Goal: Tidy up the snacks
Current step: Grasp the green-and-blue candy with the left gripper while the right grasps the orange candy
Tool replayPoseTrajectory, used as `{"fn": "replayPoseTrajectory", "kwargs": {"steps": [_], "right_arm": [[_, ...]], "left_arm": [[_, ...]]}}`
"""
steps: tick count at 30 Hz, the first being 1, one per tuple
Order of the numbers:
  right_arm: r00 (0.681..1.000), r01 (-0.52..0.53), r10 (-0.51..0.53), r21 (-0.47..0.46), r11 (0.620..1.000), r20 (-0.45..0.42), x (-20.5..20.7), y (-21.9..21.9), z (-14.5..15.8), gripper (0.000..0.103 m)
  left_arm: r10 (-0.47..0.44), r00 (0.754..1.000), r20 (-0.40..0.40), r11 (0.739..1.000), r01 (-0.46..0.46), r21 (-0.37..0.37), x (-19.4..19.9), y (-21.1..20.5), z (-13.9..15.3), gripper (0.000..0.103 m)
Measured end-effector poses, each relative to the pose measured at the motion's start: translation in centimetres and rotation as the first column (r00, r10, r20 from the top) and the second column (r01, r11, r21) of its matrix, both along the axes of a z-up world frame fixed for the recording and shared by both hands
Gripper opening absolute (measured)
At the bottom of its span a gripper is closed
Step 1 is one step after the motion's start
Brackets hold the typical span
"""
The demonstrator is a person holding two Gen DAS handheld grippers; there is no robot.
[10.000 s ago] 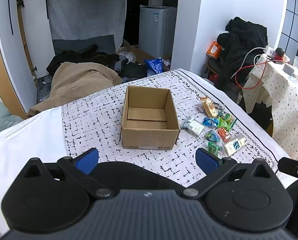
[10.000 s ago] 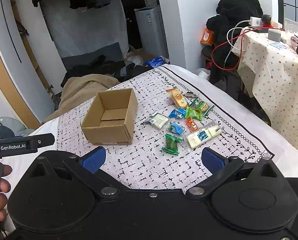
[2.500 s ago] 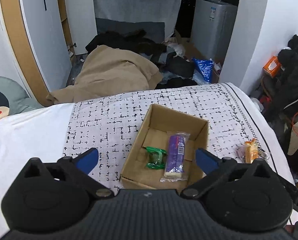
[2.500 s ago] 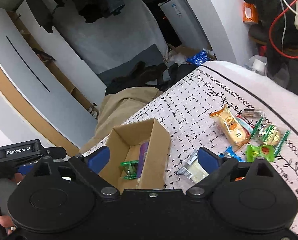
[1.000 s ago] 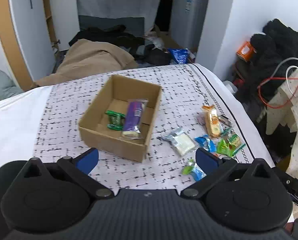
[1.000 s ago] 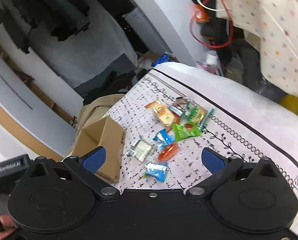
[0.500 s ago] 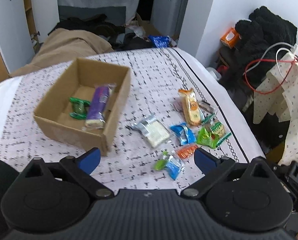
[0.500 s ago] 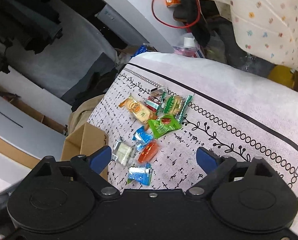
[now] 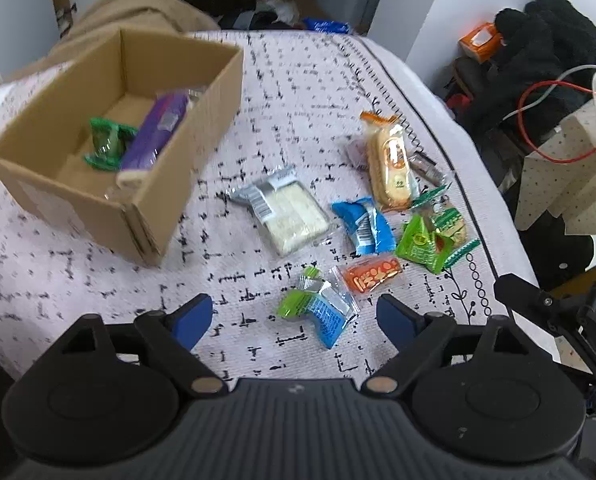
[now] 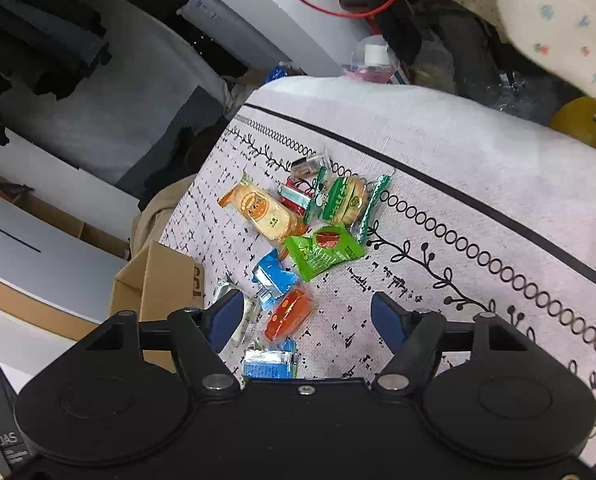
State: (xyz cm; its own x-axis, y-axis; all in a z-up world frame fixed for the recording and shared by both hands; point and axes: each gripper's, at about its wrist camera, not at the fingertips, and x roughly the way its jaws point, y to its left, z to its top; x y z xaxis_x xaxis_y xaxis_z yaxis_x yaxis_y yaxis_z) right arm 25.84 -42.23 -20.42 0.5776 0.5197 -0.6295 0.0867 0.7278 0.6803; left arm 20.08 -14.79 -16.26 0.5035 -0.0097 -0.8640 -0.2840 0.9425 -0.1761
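Inside the open cardboard box (image 9: 109,128), toward the left side of the bed (image 9: 298,80): two snacks, namely a long purple wrapped bar (image 9: 155,136) leaning along the right wall and a small crinkly green candy pack (image 9: 105,142) just left of it, touching. Rectangular, plain brown, flaps folded in; corner also visible at the left of the right wrist view (image 10: 157,280)

Outside the box, on the black-and-white patterned cover (image 9: 310,92) toward the bed's right edge, about eight loose packets clustered close together:
- one clear flat pack of pale wafers (image 9: 285,210), nearest the box
- one long orange-printed biscuit pack (image 9: 390,164), glossy, farthest back
- one blue foil sachet (image 9: 362,226) between those two
- one green triangular-looking pouch (image 9: 422,246) with a round label
- one green-striped clear pack holding a round biscuit (image 10: 344,200)
- one small orange pillow pack (image 9: 372,274)
- one blue-and-green foil packet (image 9: 320,310), nearest the cameras
- one small dark clear-wrapped piece (image 9: 426,166) behind the cluster; a red-and-teal wrapper (image 10: 293,198) beside it, contents too small to tell

Left tongs (image 9: 293,318) released, blue-padded tips spread wide with nothing between, poised over the blue-and-green packet without touching. Right tongs (image 10: 308,312) likewise spread apart and holding nothing, above the orange pillow pack (image 10: 287,314)
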Motion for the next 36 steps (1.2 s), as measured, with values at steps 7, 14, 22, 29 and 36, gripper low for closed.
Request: {"fn": "replayPoseTrajectory", "kwargs": {"steps": [7,14,22,29,36], "right_arm": [[1.0,-0.018,0.017,-0.007,1.0,-0.02,1.2,0.7,-1.1,0.068],[0.998,-0.048,0.047,-0.019,0.999,-0.04,2.3,1.9,-2.2,0.068],[0.99,-0.102,0.108,0.06,0.993,-0.095,3.1,3.9,-3.6,0.055],[0.986,-0.097,0.105,0.068,0.993,-0.133,3.9,5.2,-4.5,0.051],[0.986,-0.092,0.094,0.02,0.996,-0.139,4.7,6.4,-4.9,0.044]], "left_arm": [[0.033,0.998,-0.048,0.999,-0.034,-0.035,1.7,0.1,-3.1,0.083],[0.055,0.995,-0.088,0.995,-0.061,-0.073,3.0,0.4,-5.3,0.055],[0.05,0.996,-0.068,0.992,-0.058,-0.114,3.5,1.1,-5.0,0.03],[0.059,0.997,-0.055,0.99,-0.066,-0.126,3.4,2.3,-4.1,0.028],[0.073,0.997,-0.035,0.99,-0.077,-0.119,3.0,3.9,-2.7,0.026]]}}
